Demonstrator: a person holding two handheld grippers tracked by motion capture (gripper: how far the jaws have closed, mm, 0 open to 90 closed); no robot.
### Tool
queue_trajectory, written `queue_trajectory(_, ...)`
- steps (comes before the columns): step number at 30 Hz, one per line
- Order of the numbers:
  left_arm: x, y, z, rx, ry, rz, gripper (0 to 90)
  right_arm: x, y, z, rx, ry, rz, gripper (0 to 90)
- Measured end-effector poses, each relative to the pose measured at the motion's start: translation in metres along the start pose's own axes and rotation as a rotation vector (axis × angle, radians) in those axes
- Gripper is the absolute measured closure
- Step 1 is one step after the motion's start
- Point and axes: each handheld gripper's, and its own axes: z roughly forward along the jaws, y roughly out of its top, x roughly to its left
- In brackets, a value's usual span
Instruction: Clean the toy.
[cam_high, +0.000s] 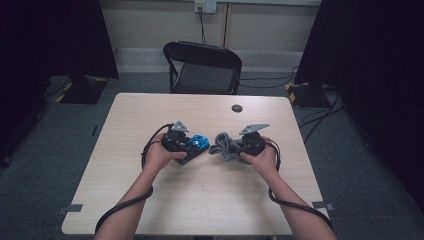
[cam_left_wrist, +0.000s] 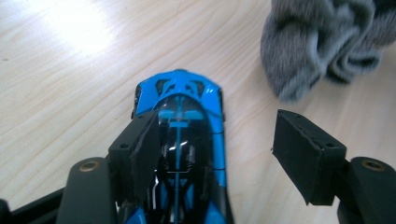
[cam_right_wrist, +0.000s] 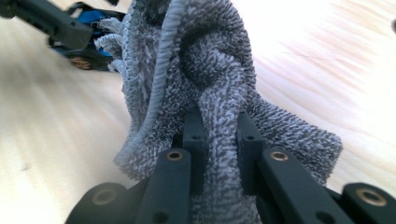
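A blue and black toy car (cam_high: 200, 142) lies on the wooden table (cam_high: 200, 200), a little left of centre. My left gripper (cam_high: 192, 150) is open and straddles it. In the left gripper view one jaw touches the side of the car (cam_left_wrist: 180, 98) and the other stands well apart, with my left gripper (cam_left_wrist: 215, 121) pointing along the car. To the right, my right gripper (cam_high: 235, 147) is shut on a crumpled grey cloth (cam_high: 225, 145). The right gripper view shows a fold of the cloth (cam_right_wrist: 205, 60) pinched in my right gripper (cam_right_wrist: 219, 126), with the car (cam_right_wrist: 91, 16) beyond it.
A small dark round disc (cam_high: 237, 108) sits near the table's far edge. A black folding chair (cam_high: 205, 67) stands behind the table. Cables lie on the floor at the right, and dark curtains hang on both sides.
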Motion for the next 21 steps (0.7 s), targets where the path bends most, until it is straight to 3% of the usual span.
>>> queue_trajectory(4, -0.005, 0.001, -0.01, -0.03, -0.012, -0.011, 30.4, 0.015, 0.001, -0.003, -0.011, 0.041, -0.017, 79.2)
queue_trajectory(6, -0.01, 0.0, -0.021, -0.082, -0.027, -0.029, 29.0, 0.029, -0.001, -0.004, -0.017, 0.089, -0.034, 79.0)
queue_trajectory(9, -0.014, -0.002, -0.031, -0.108, -0.033, -0.032, 28.4, 0.04, -0.004, 0.0, -0.005, 0.116, -0.049, 78.9)
queue_trajectory(21, -0.025, -0.009, -0.038, -0.117, -0.064, -0.025, 28.1, 0.076, -0.012, 0.032, 0.05, 0.201, -0.103, 77.5)
